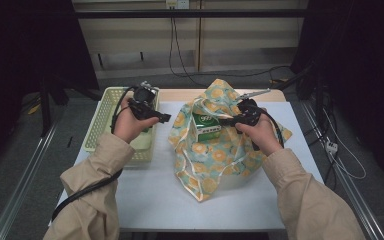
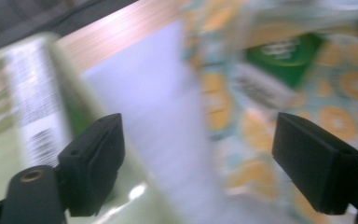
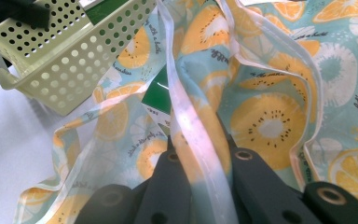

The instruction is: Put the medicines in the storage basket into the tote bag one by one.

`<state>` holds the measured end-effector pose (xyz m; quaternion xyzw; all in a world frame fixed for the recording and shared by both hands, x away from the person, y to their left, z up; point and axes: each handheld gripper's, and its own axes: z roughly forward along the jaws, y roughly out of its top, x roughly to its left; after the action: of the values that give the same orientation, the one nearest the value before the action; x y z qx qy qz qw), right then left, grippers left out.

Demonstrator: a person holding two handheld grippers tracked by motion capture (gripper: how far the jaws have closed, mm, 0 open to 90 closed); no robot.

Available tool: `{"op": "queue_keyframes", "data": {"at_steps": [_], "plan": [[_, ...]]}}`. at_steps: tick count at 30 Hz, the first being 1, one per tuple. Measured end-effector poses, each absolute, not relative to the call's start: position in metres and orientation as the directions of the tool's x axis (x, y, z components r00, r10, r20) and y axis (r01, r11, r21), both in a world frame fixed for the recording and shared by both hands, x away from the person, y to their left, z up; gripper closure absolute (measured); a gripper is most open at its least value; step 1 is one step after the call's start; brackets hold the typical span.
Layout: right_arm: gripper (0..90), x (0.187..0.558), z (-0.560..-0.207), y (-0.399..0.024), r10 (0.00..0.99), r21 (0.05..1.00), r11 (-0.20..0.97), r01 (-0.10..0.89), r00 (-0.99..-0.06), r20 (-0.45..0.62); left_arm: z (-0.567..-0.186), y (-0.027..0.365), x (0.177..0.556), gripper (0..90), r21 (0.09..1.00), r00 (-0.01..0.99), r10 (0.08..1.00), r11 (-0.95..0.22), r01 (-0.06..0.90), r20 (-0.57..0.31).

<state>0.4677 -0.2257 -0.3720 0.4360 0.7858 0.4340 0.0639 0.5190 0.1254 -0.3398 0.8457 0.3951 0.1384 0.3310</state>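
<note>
The high view looks forward and down over the worktop (image 1: 155, 200) from afar. Both gripper views sit close, sharing the fruit-print bag (image 1: 215, 155) and basket (image 1: 100, 120).

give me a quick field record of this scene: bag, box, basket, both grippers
bag: fruit-print bag on the white table, mouth held open
box: green box upright inside the bag
basket: pale green perforated basket left of the bag, a carton lying in it
left gripper: left gripper open, nothing between its jaws, over the gap between basket and bag
right gripper: right gripper shut on the bag's white-trimmed edge
</note>
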Motion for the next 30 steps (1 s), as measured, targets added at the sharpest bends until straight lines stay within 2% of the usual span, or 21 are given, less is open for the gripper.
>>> {"op": "queue_keyframes", "data": {"at_steps": [7, 10, 13, 15, 18, 20, 24, 30], "plan": [[90.0, 0.466, -0.369, -0.229, 0.736, 0.736, 0.247, 0.631, -0.616, 0.281, -0.365, 0.152, 0.551, 15.3, 0.636, 0.563, 0.826, -0.438, 0.635, 0.008], [90.0, 0.466, -0.369, -0.230, 0.737, 0.735, 0.246, 0.632, -0.615, 0.281, -0.375, 0.155, 0.557, 19.0, 0.612, 0.554, 0.832, -0.449, 0.651, 0.022], [90.0, 0.466, -0.369, -0.229, 0.736, 0.735, 0.248, 0.632, -0.616, 0.281, -0.384, 0.157, 0.559, 32.3, 0.592, 0.550, 0.834, -0.462, 0.661, 0.037], [90.0, 0.465, -0.369, -0.229, 0.735, 0.735, 0.250, 0.630, -0.618, 0.279, -0.389, 0.157, 0.558, 49.2, 0.589, 0.549, 0.836, -0.455, 0.668, 0.023], [90.0, 0.465, -0.369, -0.230, 0.739, 0.736, 0.250, 0.629, -0.615, 0.275, -0.388, 0.162, 0.556, 61.5, 0.583, 0.489, 0.872, -0.411, 0.701, 0.026], [90.0, 0.464, -0.369, -0.230, 0.742, 0.736, 0.246, 0.630, -0.612, 0.275, -0.381, 0.168, 0.552, 62.5, 0.595, 0.467, 0.884, -0.372, 0.712, -0.006], [90.0, 0.464, -0.370, -0.231, 0.741, 0.737, 0.246, 0.630, -0.612, 0.275, -0.351, 0.182, 0.537, 62.8, 0.616, 0.467, 0.884, -0.373, 0.693, 0.010], [90.0, 0.466, -0.372, -0.234, 0.749, 0.738, 0.233, 0.633, -0.601, 0.279, -0.307, 0.200, 0.503, 62.9, 0.675, 0.516, 0.856, -0.355, 0.646, -0.043]]}}
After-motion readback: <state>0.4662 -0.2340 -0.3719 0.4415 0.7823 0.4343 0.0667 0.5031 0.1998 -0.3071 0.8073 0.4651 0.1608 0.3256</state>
